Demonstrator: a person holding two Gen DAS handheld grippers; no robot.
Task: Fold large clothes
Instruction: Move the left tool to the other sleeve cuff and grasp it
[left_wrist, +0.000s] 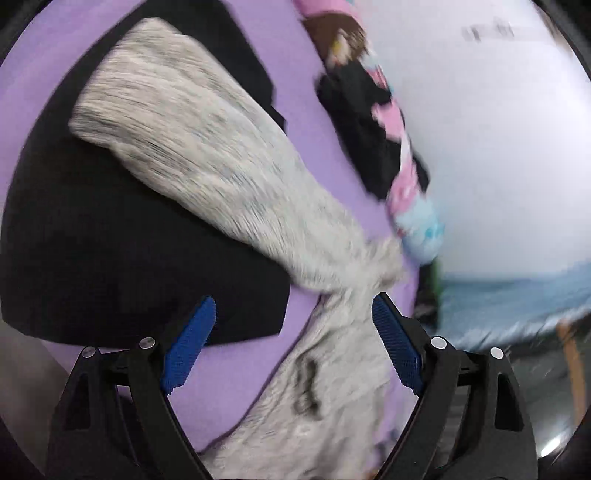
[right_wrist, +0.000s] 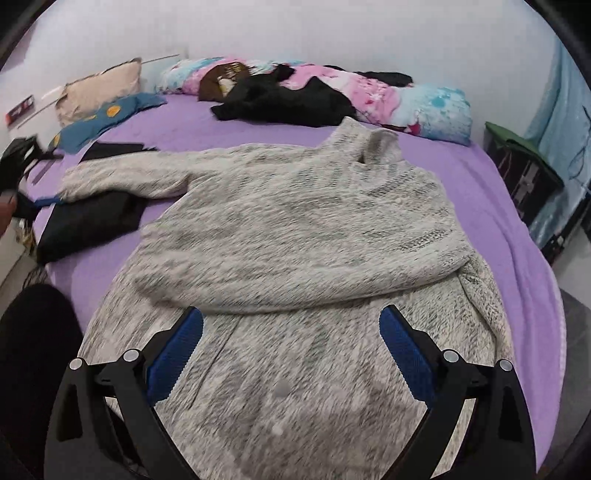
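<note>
On the purple bed (right_wrist: 491, 206), the grey sweater (right_wrist: 295, 236) is lying spread, one sleeve already folded across its body and the other (left_wrist: 184, 122) draping over a black garment (left_wrist: 122, 243) beside it. We are holding both the left gripper (left_wrist: 293, 314) and right gripper (right_wrist: 291, 325) wide, gripping nothing. That loose sleeve could be dragging the black garment along or snagging a blue pad. Beyond the sweater, a floral quilt (right_wrist: 388, 92) is lining the white wall (right_wrist: 295, 29).

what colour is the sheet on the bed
Purple, a plain lilac sheet under the grey sweater; clearest in the right wrist view.
</note>
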